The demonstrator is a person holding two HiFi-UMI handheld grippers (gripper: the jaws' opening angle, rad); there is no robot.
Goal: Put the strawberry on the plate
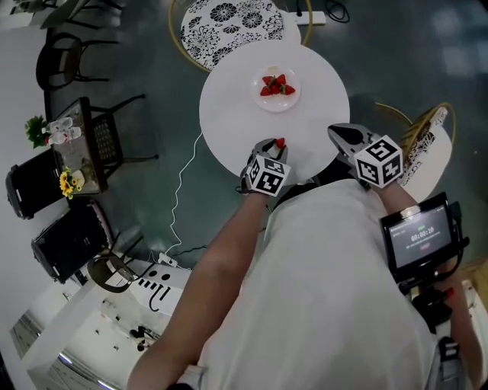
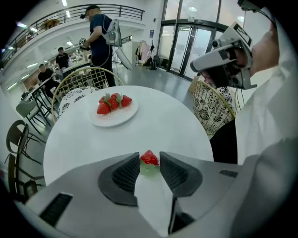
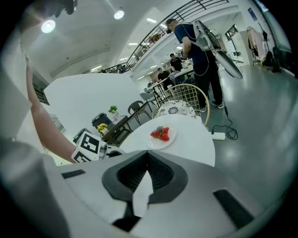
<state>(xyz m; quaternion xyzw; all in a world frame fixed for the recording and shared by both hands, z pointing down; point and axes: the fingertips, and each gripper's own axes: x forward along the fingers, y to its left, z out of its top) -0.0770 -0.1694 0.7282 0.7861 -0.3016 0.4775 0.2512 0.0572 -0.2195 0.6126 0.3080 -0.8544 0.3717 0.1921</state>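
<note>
A lone red strawberry [image 1: 280,142] lies on the round white table [image 1: 229,114] near its front edge. My left gripper [image 1: 273,146] stands around it: in the left gripper view the strawberry [image 2: 149,159] sits between the two dark pads, jaws open and close on either side, not visibly squeezing it. Farther across the table a white plate [image 1: 276,100] holds several strawberries [image 1: 277,84]; the plate [image 2: 113,117] is ahead and left of the left gripper. My right gripper [image 1: 336,135] hovers at the table's right edge, shut with nothing in it [image 3: 148,155].
A chair with a black-and-white patterned seat [image 1: 229,23] stands beyond the table, another wire chair [image 1: 427,137] to the right. A white cable [image 1: 179,190] runs over the floor at left. People stand in the background [image 2: 100,42].
</note>
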